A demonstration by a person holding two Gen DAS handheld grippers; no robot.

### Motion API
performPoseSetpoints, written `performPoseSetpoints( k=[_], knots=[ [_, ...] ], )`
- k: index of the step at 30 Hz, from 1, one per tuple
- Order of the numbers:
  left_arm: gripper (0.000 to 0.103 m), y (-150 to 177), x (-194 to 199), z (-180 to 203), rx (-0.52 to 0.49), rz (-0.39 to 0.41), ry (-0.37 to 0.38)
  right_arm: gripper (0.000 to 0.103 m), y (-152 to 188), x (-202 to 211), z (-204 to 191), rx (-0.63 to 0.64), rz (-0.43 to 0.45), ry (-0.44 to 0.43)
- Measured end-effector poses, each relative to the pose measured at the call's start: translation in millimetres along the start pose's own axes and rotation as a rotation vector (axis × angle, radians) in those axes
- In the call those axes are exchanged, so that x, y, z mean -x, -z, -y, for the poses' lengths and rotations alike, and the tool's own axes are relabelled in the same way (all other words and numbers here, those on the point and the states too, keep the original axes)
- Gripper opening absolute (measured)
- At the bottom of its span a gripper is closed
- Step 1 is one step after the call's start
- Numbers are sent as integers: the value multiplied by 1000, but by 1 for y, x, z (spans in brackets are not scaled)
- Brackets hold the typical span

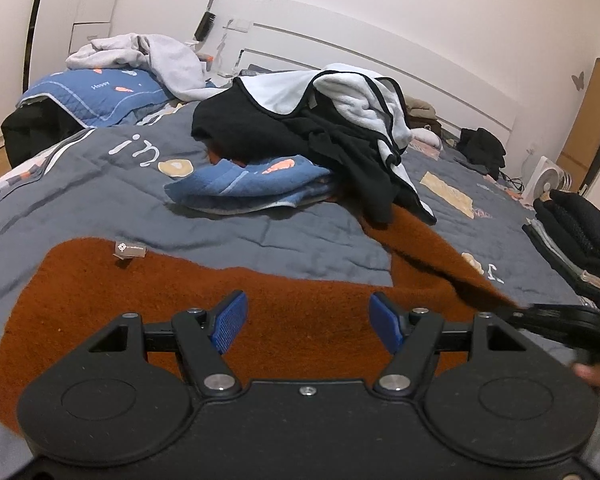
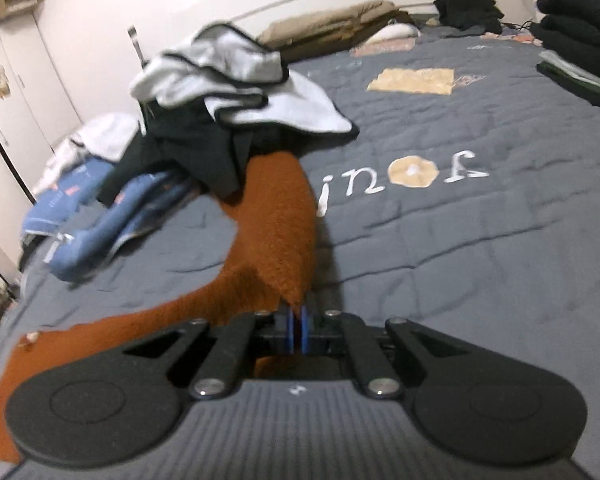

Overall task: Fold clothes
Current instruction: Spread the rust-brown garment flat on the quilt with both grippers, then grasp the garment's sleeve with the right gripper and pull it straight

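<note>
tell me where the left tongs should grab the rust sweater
Probably the near hem of the rust sweater, on its left side, coming in low from the bed's edge. It lies flat there, directly under the open left tongs, while the right tongs already pinch the other end.

The left tongs (image 1: 308, 322) hang over a rust fleece (image 1: 180, 304) spread near the bed's (image 1: 100, 184) near edge, blue pads (image 1: 230, 322) apart with nothing between them. A small tag (image 1: 128, 250) lies on the fleece's far edge. Its right part runs up under a heap of black and white clothes (image 1: 332, 120) mid-bed, atop a blue quilt (image 1: 252, 184). A folded dark stack (image 1: 576, 236) sits at the right edge. The right tongs (image 1: 556, 320) reach in low at the right, blurred, touching the fleece.
</note>
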State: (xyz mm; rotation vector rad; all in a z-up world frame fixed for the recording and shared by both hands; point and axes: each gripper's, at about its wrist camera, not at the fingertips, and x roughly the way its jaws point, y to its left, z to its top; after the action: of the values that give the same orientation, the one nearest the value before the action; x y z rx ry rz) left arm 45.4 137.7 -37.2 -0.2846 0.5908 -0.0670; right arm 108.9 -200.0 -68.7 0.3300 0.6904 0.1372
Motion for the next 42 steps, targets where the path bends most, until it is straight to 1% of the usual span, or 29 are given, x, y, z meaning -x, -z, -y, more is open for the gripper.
performPoseSetpoints(
  k=[4,6,10,12,14,16,18,20,22,23,24,27,32,35,42],
  knots=[
    [67,1,2,2,-3,0,4,2,12,49,10,-46,47,-22],
    [67,1,4,4,-10,4,8,2,19,67,11,-45,39,-34],
    [67,2,5,5,-16,-1,15,0,41,93,10,10,-2,-7],
    [67,2,5,6,-21,-4,18,0,50,100,10,60,-20,18],
    [67,2,4,7,-20,-6,20,0,56,103,12,106,-20,39],
    [67,3,4,8,-14,-9,25,1,55,102,11,118,-20,39],
    [67,3,5,9,-15,-9,30,5,51,100,9,124,-21,36],
    [67,3,5,10,-17,-10,33,7,42,92,-2,169,-21,40],
    [68,3,5,10,-13,-13,35,15,34,82,-14,204,-22,38],
    [68,2,5,9,-9,-14,35,25,28,75,-21,218,-22,34],
    [68,2,4,8,-6,-15,35,37,22,68,-28,227,-21,29],
    [69,2,3,6,4,-20,35,50,7,44,-47,252,-12,13],
    [70,1,0,3,16,-29,40,54,-14,-3,-75,318,-16,21],
    [70,0,-3,2,21,-40,60,55,-20,-31,-86,358,-40,33],
    [70,-2,-5,5,5,-40,161,56,-17,-86,-94,398,-132,56]
  ],
)
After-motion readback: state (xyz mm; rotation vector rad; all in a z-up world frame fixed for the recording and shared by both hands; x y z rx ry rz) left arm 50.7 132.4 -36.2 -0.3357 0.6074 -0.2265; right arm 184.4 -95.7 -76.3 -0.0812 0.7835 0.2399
